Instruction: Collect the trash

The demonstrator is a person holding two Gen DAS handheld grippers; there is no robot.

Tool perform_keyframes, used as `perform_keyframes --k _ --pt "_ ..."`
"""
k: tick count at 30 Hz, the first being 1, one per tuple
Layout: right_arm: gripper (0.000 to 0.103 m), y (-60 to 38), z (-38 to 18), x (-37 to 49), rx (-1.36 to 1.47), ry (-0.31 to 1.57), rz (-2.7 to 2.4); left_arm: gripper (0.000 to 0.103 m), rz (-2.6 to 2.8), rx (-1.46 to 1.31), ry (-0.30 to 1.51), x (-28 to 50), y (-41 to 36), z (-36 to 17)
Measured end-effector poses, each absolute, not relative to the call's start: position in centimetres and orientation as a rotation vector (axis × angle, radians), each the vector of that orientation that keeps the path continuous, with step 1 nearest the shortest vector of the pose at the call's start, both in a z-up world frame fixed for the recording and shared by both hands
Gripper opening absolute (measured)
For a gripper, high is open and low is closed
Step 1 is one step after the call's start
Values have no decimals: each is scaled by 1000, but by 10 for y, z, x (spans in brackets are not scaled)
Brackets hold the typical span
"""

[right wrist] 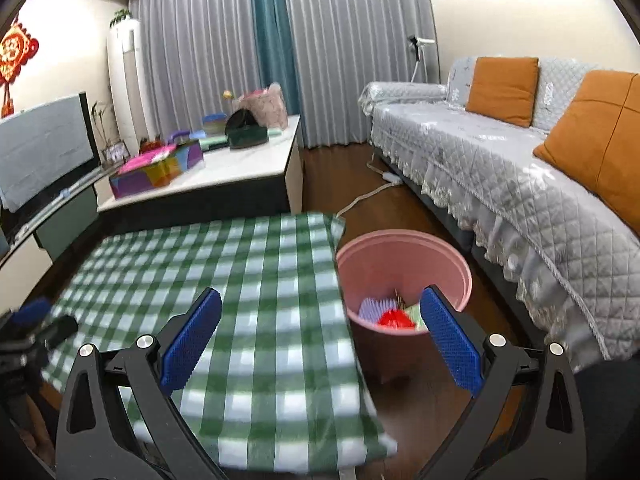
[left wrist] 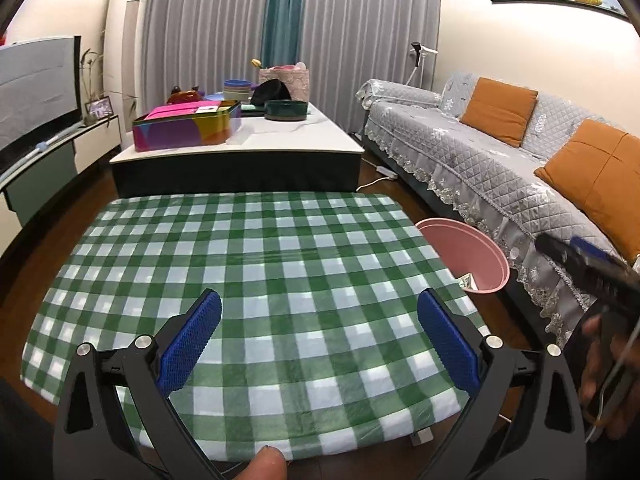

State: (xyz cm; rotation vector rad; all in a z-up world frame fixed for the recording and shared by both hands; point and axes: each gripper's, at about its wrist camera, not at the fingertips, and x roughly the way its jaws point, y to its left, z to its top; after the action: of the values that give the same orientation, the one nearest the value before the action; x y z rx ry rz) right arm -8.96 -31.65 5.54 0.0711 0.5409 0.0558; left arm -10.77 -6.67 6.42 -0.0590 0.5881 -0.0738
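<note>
1. Your left gripper hangs over the near half of the checked cloth, fingers spread wide, nothing between them.
2. Your right gripper is released too, straddling the cloth's right edge.
3. Trash lies in the pink bin, just right of the cloth, near the sofa.

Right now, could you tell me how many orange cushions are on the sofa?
2: the far cushion leans against the sofa back, the near cushion beside it. None looks hidden.
</note>
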Motion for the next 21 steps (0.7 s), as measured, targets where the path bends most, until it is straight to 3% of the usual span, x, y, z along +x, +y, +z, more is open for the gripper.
perform_keyframes --k 11,21 --pt "98 -305 33 -68 25 603 34 95 5 -124 689 -85 -59 27" --pt "98 -295 28 -60 -17 615 24 95 37 -128 665 -86 -55 25"
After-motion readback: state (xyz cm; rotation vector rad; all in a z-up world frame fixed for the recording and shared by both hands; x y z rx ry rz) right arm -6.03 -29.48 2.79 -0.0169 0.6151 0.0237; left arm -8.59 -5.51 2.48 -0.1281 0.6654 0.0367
